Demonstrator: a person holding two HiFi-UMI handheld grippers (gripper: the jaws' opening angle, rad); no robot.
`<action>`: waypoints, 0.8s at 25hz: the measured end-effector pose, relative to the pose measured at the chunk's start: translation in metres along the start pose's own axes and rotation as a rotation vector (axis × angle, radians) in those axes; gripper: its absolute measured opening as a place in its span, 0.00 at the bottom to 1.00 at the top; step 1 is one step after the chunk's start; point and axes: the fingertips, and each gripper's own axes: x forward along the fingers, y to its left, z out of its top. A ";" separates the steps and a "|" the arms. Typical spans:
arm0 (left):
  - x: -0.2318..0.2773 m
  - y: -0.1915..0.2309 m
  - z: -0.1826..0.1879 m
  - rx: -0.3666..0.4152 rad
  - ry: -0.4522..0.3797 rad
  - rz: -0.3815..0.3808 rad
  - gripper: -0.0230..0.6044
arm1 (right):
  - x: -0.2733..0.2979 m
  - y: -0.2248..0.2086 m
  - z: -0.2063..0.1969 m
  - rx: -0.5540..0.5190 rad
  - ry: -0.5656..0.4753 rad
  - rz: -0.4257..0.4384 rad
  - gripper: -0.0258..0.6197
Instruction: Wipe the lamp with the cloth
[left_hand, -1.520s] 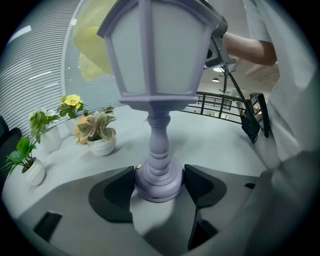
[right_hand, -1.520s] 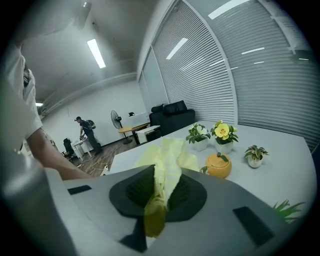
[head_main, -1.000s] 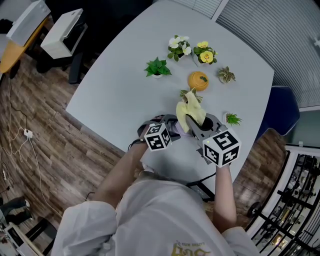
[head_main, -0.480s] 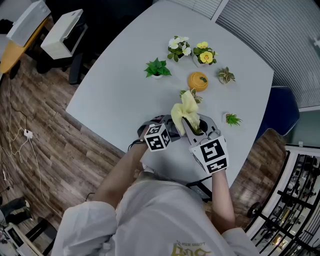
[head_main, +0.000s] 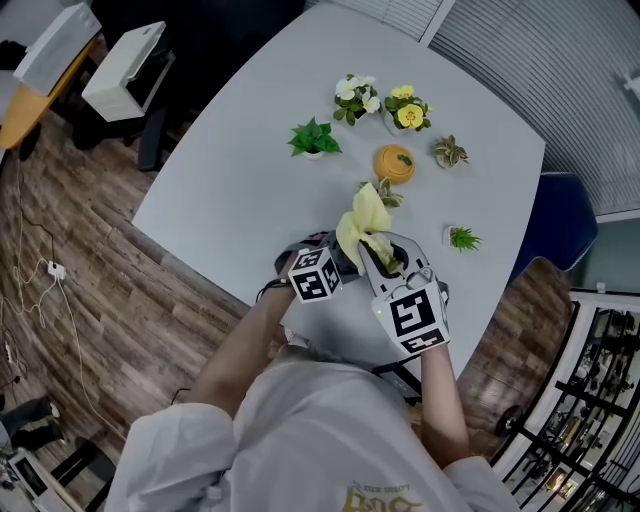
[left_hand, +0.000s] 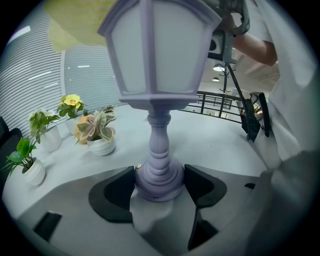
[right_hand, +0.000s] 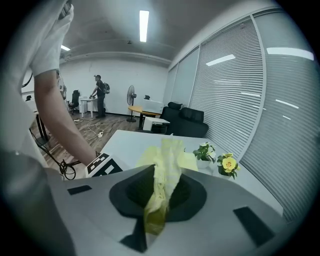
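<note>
A lilac lantern-style lamp stands on the grey table. My left gripper is shut on the lamp's round base, one jaw on each side. In the head view the lamp is mostly hidden under the yellow cloth, and the left gripper sits just left of it. My right gripper is shut on the cloth, which stands up in a bunch from between the jaws. The right gripper holds the cloth against the lamp's top. A corner of the cloth shows above the lampshade.
Small potted plants stand beyond the lamp: a green plant, white flowers, a yellow flower, an orange pot, a striped-leaf plant close by. A blue chair stands at the table's right. The table's near edge runs just under my grippers.
My right gripper has swung left and nearer to me, carrying the cloth left over the lamp's top. The left gripper has stayed put on the lamp's base.
</note>
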 end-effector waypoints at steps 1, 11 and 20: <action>0.000 0.000 0.000 0.000 0.000 0.001 0.54 | -0.001 0.001 0.000 -0.006 0.000 0.001 0.11; 0.002 0.001 -0.001 0.001 0.001 0.003 0.54 | -0.011 0.006 -0.001 -0.033 -0.006 0.000 0.11; 0.001 0.000 0.000 0.002 0.000 0.006 0.54 | -0.022 0.012 -0.005 -0.021 -0.021 0.011 0.11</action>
